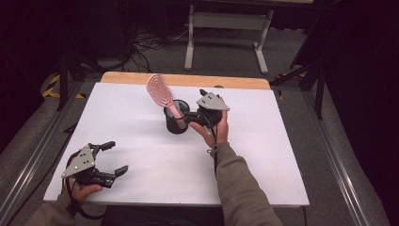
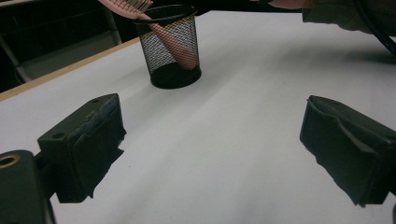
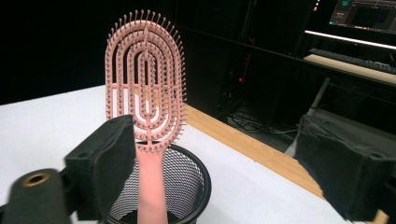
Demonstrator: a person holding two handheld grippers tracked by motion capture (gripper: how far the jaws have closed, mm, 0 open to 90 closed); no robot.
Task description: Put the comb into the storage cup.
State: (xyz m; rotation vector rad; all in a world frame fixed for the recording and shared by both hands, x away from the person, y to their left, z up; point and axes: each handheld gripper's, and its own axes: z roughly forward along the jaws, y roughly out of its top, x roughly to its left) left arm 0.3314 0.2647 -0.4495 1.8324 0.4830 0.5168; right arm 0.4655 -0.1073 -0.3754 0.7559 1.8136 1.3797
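a person sits at a white table (image 1: 141, 113) with a hand-held gripper in each hand. the right gripper (image 1: 187, 117) is up against a black wire-mesh cup (image 1: 175, 121) near the middle of the table, and a pink vented hairbrush (image 1: 161, 92) stands in that cup, handle down and head up, leaning away from the gripper toward the table's far edge. in the right gripper view the jaws are spread wide and hold nothing; the hairbrush (image 3: 145, 95) rises just ahead of them, close beside one jaw, with its handle dropping into the mesh cup (image 3: 187, 184) directly below the jaw tips.

the left gripper (image 1: 110, 159) rests low near the table's near corner, well apart from the cup, jaws also wide and empty. in the left gripper view the cup (image 2: 172, 46) sits well ahead of its jaws with the brush handle (image 2: 173, 44) slanting inside the mesh.

judging from this, the brush looks placed in the cup and the step in hand is letting go and backing off. to do it well, keep the right jaws wide and draw the gripper straight back and up, away from the rim, so no jaw catches the bristles or nudges the light cup. the leaning brush could tip the cup if bumped.
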